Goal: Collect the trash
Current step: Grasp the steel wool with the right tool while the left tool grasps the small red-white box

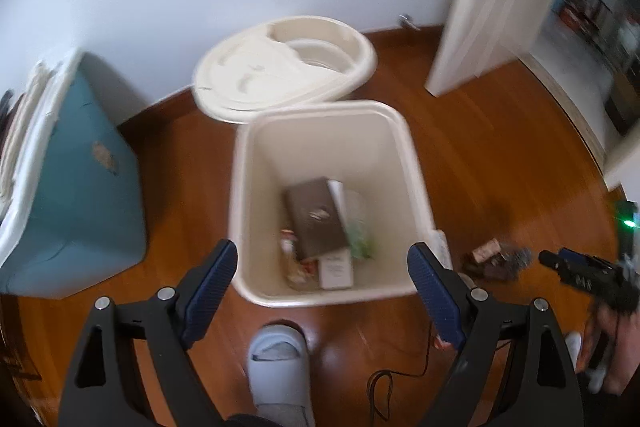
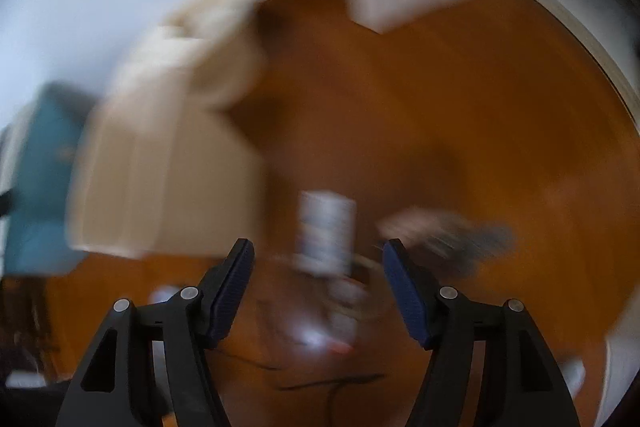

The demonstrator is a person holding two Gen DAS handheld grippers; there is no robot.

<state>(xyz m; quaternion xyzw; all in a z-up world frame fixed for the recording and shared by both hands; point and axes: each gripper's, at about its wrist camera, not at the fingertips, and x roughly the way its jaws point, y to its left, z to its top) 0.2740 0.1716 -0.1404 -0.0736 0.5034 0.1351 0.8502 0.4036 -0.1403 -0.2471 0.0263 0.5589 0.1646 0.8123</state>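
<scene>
Black jaws with blue pads fill the foreground: left gripper (image 1: 322, 263) spread wide and empty above the cream bin (image 1: 404, 131), which holds a brown box (image 1: 316, 219) and scraps. Right gripper (image 2: 318, 259) also apart, gripping nothing, aimed at a blurred pale carton (image 2: 326, 231) on the wood floor (image 2: 460, 107) just beside the bin; darker litter (image 1: 498, 259) lies nearby. Risk: closing amid such blur could knock the carton away or catch the black cable (image 2: 332, 383).
</scene>
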